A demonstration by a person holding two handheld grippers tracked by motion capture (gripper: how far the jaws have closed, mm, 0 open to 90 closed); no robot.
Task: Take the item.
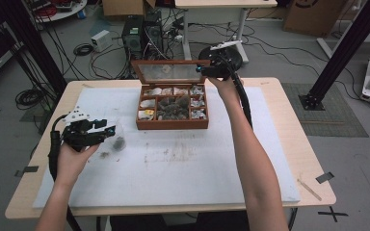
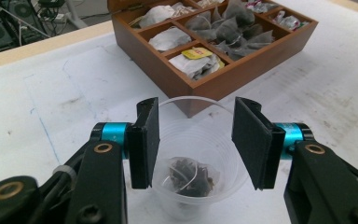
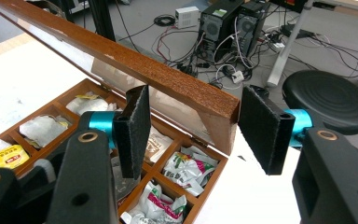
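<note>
A wooden tea box (image 1: 172, 124) stands open at the back middle of the white mat, its glass-panelled lid (image 1: 167, 72) tilted up. Its compartments hold tea bags (image 2: 223, 25) and sachets (image 3: 191, 168). My right gripper (image 1: 200, 70) is open at the lid's right end, and the lid's corner (image 3: 219, 105) sits between its jaws (image 3: 193, 130). At the left, a clear plastic cup (image 1: 118, 140) with a dark tea bag (image 2: 191, 175) inside stands on the mat. My left gripper (image 1: 109, 131) is open, its jaws (image 2: 196, 140) on either side of the cup (image 2: 191, 135).
The white mat (image 1: 183, 163) covers most of the wooden table (image 1: 298, 144). Behind the table are a black round stool (image 3: 326, 100), computer towers (image 1: 142, 31) and loose cables on the floor. A little dark debris lies on the mat near the cup.
</note>
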